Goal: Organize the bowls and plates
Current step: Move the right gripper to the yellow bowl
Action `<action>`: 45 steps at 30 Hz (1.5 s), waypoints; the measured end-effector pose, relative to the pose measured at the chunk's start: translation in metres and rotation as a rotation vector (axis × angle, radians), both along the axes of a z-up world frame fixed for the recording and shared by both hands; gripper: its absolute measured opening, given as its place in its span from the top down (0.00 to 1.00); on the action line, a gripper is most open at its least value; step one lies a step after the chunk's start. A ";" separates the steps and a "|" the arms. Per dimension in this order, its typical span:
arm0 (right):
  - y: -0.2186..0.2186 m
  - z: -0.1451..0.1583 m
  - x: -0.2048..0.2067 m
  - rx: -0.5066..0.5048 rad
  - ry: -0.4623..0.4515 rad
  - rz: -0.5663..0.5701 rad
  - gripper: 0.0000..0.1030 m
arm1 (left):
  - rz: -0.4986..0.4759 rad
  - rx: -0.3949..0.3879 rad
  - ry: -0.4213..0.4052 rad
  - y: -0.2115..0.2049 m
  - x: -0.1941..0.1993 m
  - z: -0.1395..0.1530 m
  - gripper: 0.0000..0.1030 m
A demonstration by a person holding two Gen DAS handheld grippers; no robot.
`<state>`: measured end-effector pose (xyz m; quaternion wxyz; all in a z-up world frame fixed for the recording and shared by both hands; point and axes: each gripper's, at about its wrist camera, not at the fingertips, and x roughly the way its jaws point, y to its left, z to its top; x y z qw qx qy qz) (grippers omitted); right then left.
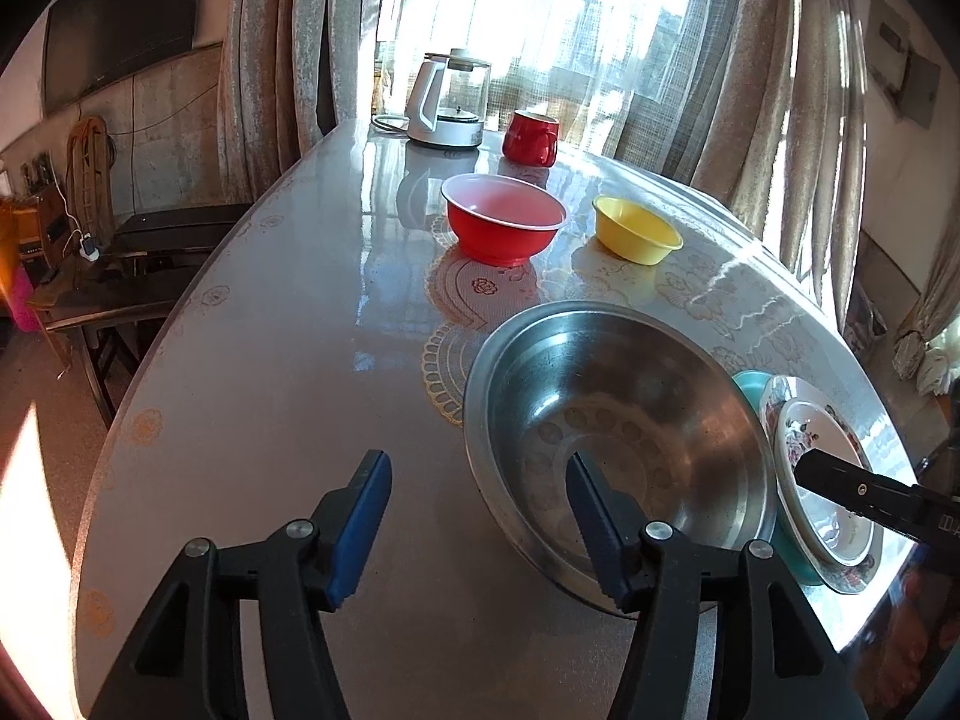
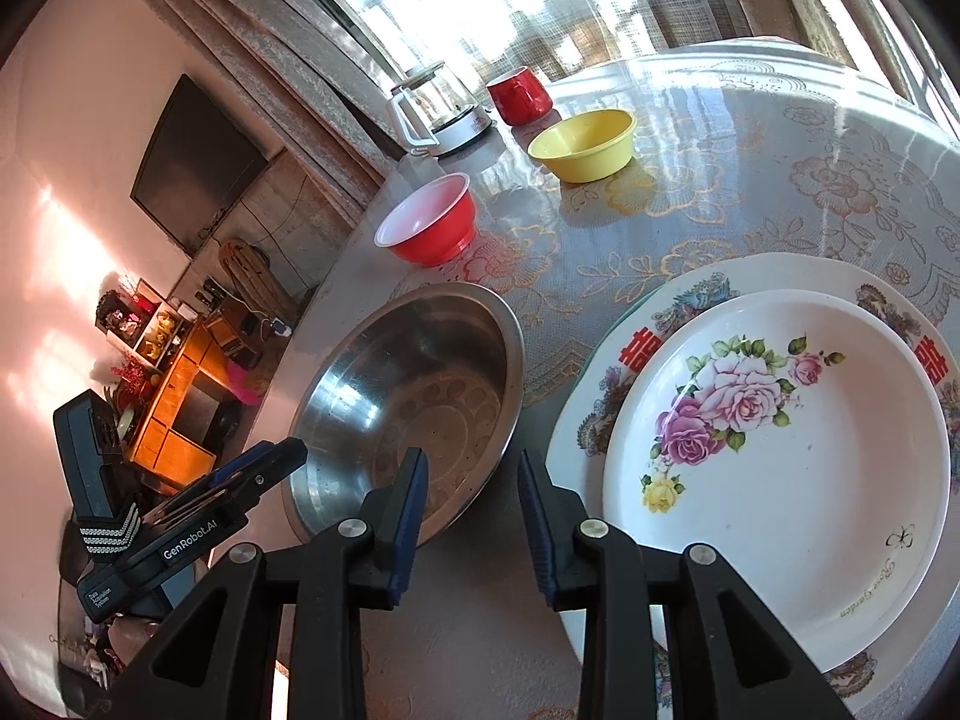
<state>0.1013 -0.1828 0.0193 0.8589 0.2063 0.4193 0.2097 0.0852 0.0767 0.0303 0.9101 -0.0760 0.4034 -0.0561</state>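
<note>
Steel bowl (image 1: pixel 612 438): on the table (image 1: pixel 270 360), just ahead of the left gripper (image 1: pixel 477 525), its near rim crossing the right-hand finger.
Plate stack (image 2: pixel 774 450): flowered plate on a larger patterned plate, right of the bowl, nearer the right gripper (image 2: pixel 474 519).
Left gripper: jaws fairly wide, gripping nothing.
Right gripper: jaws narrow, empty, over the gap between bowl and plates.
Red bowl (image 1: pixel 504 225), yellow bowl (image 1: pixel 637 230): farther back, apart.
</note>
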 end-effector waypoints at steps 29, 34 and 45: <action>-0.063 0.049 0.118 -0.209 -0.019 -0.170 0.64 | -0.079 0.046 -0.045 -0.062 0.091 0.048 0.11; -0.068 0.042 0.165 -0.166 0.045 -0.186 0.63 | -0.085 0.021 -0.038 -0.064 0.106 0.049 0.11; -0.078 0.000 0.255 -0.040 0.233 -0.275 0.53 | -0.047 -0.012 -0.017 -0.050 0.121 0.048 0.11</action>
